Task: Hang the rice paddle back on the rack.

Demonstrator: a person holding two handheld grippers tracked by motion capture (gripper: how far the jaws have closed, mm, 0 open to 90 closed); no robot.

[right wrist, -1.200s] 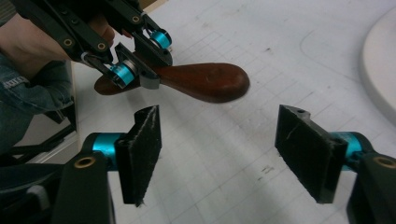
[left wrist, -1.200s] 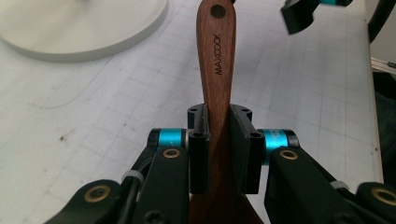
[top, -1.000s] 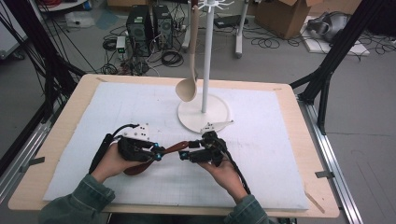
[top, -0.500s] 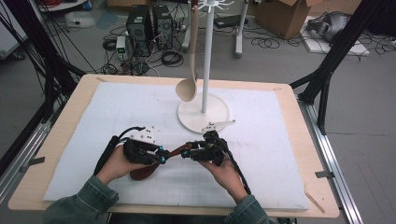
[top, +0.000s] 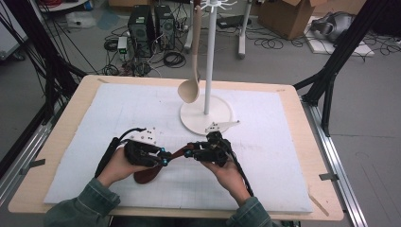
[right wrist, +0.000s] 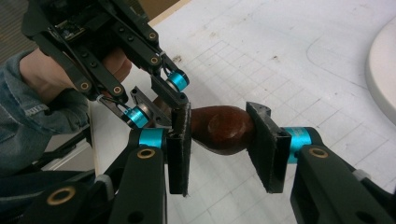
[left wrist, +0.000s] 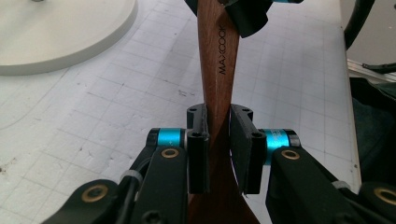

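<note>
Dark wooden spoon (top: 156, 165) off the white-matted bench (top: 283, 142), left gripper (left wrist: 219, 135) clamped on its neck, right gripper (right wrist: 219, 140) parted round the handle end, about seven o'clock of the stand (top: 206, 112): best closed squarely before the left lets go.

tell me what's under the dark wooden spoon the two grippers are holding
Under the dark wooden spoon lies the white gridded mat on the table. The left gripper and the hands cover the mat directly beneath its bowl, so contact there cannot be judged.
</note>
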